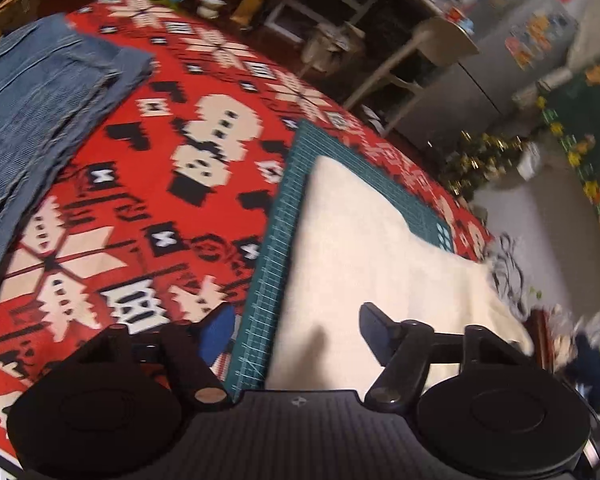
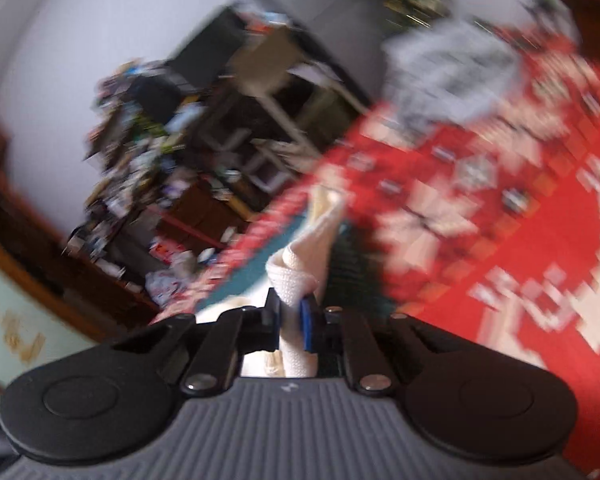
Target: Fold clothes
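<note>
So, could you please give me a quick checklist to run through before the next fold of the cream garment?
1. Right hand-held gripper shut on the cream garment: ok.
2. Left hand-held gripper open and empty above the garment: ok.
3. Garment lying flat on the green cutting mat: ok in the left wrist view.
4. Folded denim lying apart from the mat: ok.
5. Which edge the right gripper holds: cannot tell, view blurred.

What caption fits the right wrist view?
Right gripper shut on a bunched fold of cream cloth, lifted above the red patterned tablecloth; heavy motion blur.
</note>
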{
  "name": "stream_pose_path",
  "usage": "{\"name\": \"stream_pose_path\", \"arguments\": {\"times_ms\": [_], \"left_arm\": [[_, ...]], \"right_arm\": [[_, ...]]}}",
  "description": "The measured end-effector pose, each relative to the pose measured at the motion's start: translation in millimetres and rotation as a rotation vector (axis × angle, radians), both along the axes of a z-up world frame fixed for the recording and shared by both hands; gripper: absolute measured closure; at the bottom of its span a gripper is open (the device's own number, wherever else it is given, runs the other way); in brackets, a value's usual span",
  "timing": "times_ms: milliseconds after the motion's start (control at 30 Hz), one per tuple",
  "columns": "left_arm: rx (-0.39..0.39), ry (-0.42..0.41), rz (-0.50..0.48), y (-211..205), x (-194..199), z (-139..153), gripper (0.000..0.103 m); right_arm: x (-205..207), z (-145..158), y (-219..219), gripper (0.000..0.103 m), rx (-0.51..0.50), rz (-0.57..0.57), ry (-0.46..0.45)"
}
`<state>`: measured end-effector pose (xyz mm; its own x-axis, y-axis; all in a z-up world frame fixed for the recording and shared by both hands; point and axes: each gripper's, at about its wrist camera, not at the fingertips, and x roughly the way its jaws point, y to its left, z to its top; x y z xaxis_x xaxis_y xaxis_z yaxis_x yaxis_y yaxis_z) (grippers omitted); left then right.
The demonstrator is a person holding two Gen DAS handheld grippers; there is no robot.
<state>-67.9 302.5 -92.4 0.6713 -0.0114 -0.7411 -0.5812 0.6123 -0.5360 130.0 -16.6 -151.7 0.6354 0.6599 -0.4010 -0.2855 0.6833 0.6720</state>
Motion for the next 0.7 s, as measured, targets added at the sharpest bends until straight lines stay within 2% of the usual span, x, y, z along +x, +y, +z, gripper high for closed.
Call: {"name": "stream_pose_path", "arguments": {"times_ms": [133,267,367,500,600,700], "left_arm": [[-0.037,-0.012,0.055,11.1,-8.8,1.0,0.039],[-0.075,-0.025,0.108,21.5,-17.5,2.1,0.039],[-0.103,-0.035,0.147,29.4,-24.0,2.9,0.039],[-0.138,-0.043,0.164,35.8,-26.7,1.6,0.039],[-0.162,-0.048,0.162,38.9,-26.2,-0.4,0.039],[-0.188,-0.052,0.121,35.5,-21.1,-1.9,0.039]], "right_arm": [[-31.3,38.7,47.8,0.093,-0.028,0.161,-0.138],[-64.2,56.6,110.8,0.093,-0.149,0.347,-0.229],[-82.4,41.3,156.6,0.093,-0.277,0.456,-0.230],[-97.3,15.0,189.6,0.091,-0.426,0.509,-0.217],[-112.1,18.5,193.9,0.080,-0.454,0.521,-0.245],[-125.5,21.6,199.8,0.079,-0.499,0.582,-0.277]]}}
